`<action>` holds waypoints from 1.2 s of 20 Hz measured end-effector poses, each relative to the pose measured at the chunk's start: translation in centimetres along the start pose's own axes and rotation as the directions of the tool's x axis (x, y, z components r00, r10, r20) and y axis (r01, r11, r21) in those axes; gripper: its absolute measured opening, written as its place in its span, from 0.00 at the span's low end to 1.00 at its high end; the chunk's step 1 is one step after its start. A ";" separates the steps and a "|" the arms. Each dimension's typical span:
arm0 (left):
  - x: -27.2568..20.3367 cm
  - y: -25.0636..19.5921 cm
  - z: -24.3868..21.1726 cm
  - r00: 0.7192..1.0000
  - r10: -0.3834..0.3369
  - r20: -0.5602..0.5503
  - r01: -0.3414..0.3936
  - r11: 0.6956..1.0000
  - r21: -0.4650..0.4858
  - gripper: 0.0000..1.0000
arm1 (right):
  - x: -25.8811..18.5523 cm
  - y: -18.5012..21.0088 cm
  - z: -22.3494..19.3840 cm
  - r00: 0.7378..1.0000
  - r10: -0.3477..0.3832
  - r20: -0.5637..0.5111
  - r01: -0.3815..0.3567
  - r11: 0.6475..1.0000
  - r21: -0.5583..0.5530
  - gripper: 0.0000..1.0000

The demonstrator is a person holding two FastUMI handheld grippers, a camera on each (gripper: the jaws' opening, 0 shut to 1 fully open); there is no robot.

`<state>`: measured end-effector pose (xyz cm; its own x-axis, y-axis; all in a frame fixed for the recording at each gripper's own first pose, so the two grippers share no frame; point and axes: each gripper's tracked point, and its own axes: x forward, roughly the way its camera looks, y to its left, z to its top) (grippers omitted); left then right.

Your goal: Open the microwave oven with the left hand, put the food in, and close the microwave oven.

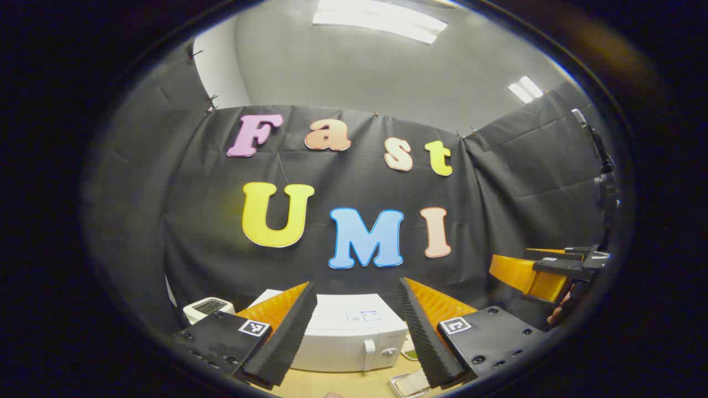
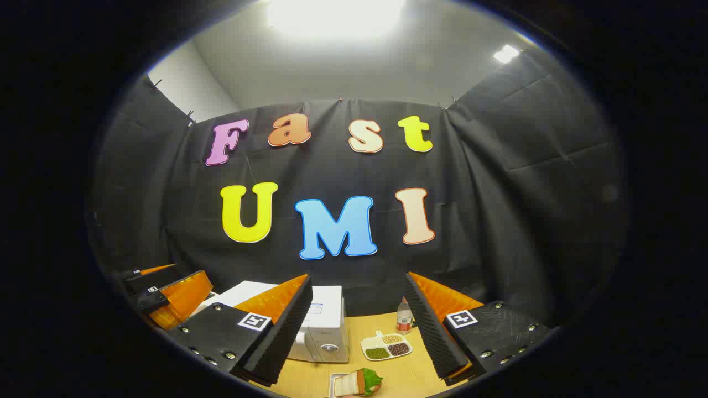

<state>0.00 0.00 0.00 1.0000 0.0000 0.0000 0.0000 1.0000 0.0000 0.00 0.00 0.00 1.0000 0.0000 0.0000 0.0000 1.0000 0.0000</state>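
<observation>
The left gripper [image 1: 357, 331] is held with its jaws spread wide and nothing between them, raised above the surface [image 1: 343, 384]. Directly ahead and below, framed in the gap between the fingers, the microwave oven [image 1: 345, 340] is seen with its door shut; its vertical handle [image 1: 369, 354] lies toward the right of the front face, beside the control knob [image 1: 389, 351]. The handle's long axis is upright, so a downward and forward approach is judged necessary. The right gripper [image 2: 357, 331] is likewise held open and empty. In the right gripper view the microwave oven [image 2: 323, 331] lies ahead and to the left, while the food [image 2: 359, 382], a sandwich on a small tray, rests on the surface [image 2: 409, 370] just below and between the fingers. A divided dish [image 2: 386, 346] and a bottle [image 2: 404, 318] stand farther back. The left gripper is judged nearer the handle, the right nearer the food.
</observation>
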 end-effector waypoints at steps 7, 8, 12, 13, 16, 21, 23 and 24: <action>1.1 1.0 -1.8 1.000 -0.008 -0.020 0.007 1.000 -0.020 0.96 | 0.1 0.6 -0.6 1.000 -0.005 -0.010 0.005 1.000 -0.010 0.99; 1.3 1.0 -2.0 1.000 -0.002 -0.019 0.001 1.000 -0.018 0.96 | 0.3 0.7 -0.9 1.000 0.006 -0.017 -0.006 1.000 -0.009 0.99; 1.8 -0.1 -3.6 0.999 -0.023 -0.041 0.022 1.000 -0.022 0.96 | 0.9 0.3 -0.9 0.999 0.027 -0.035 -0.027 1.000 -0.002 0.99; 2.0 0.1 -3.6 0.999 -0.015 -0.033 0.014 1.000 -0.017 0.96 | 1.2 0.1 -0.8 0.999 0.025 -0.028 -0.025 1.000 0.001 0.99; 3.1 -0.2 -4.8 0.999 0.000 -0.036 0.000 1.000 -0.001 0.96 | 2.0 0.0 -1.2 0.999 0.038 -0.032 -0.039 0.999 -0.001 0.99; 5.7 -2.2 -10.3 0.992 -0.037 -0.121 0.036 0.999 -0.015 0.96 | 3.5 -1.1 -1.1 0.998 0.059 -0.034 -0.059 0.998 -0.023 0.99; 6.8 -3.1 -13.8 0.984 -0.044 -0.173 0.043 0.999 -0.007 0.95 | 4.0 -1.8 -1.6 0.997 0.065 -0.046 -0.066 0.997 -0.033 0.99; 7.6 -3.5 -15.5 0.979 -0.045 -0.198 0.046 0.999 0.000 0.96 | 4.3 -2.3 -1.9 0.996 0.064 -0.055 -0.066 0.997 -0.036 0.99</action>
<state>7.58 -3.51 -15.50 0.9792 -0.0452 -0.1979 0.0461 0.9989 0.0000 4.30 -2.28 -1.93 0.9965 0.0635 -0.0547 -0.0655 0.9972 -0.0362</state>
